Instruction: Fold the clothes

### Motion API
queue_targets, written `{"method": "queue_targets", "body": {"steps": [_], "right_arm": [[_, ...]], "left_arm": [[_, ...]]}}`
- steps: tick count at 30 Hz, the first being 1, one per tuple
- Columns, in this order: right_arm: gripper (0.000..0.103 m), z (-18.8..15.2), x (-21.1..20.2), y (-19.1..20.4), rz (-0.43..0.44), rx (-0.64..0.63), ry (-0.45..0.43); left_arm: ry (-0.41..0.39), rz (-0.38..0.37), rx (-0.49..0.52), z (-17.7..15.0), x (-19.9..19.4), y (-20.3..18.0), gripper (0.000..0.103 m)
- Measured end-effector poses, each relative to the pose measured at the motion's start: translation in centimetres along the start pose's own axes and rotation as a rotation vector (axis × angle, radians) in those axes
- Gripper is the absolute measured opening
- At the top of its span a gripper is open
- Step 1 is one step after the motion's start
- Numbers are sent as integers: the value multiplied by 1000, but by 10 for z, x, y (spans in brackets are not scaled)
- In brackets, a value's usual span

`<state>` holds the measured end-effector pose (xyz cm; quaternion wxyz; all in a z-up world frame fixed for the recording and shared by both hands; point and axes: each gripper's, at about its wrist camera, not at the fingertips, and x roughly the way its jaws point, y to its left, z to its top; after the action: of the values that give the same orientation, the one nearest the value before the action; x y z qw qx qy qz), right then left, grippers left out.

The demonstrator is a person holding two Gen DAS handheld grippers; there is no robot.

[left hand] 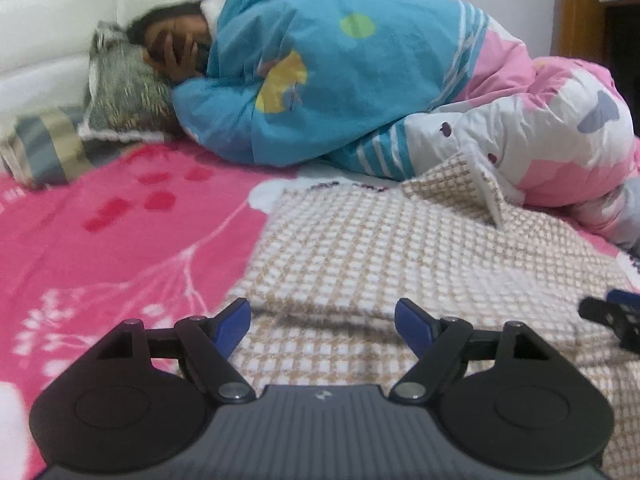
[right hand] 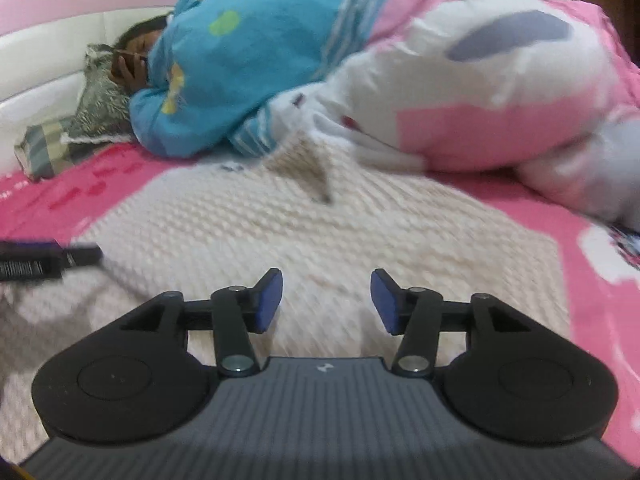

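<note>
Both tools, left (left hand: 322, 326) and right (right hand: 326, 300), gape wide and empty over the garment (left hand: 380, 240), which spreads ahead; its folded edge lies crosswise just before the left.

Light: soft, even indoor light, moderately bright, with no glare.
Shadows: faint ones lay under the left tongs (left hand: 322, 326) on the checked cream garment (left hand: 400, 248).
Blur: the right wrist view was smeared by motion, the garment's weave (right hand: 320, 220) and the quilt (right hand: 460, 92) washed out; the left view was sharper.
Edges: fisheye bending curved the bed (left hand: 100, 240), and corners darkened.
</note>
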<state>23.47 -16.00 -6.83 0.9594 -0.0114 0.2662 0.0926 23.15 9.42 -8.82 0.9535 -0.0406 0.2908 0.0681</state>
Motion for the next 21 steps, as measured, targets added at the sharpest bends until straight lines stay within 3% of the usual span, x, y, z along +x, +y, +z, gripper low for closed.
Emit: {"method": "queue_targets", "body": {"steps": [2,4,6,11,15,21], "right_arm": [[51,-11,-10,-5,-31,26,4],[61,-26,-15,-4,-60,27,10],[77,-45,-8,3,-84,-38,57],[82,-53,-3,4,-97,-46,65],[82,-54,-3,0,-79,-19,62],[83,-57,-3,-5,-62,8,51]], "left_arm": [[4,32,0,12,-12,-13,83],[35,44,-47,27,-20,-24,84],[54,77,-93,42,-31,-34,84],[90,208,-163,80,-57,-58,84],[162,133,-354,99,-80,-54,84],[80,109,-238,102,-93,-64,85]]}}
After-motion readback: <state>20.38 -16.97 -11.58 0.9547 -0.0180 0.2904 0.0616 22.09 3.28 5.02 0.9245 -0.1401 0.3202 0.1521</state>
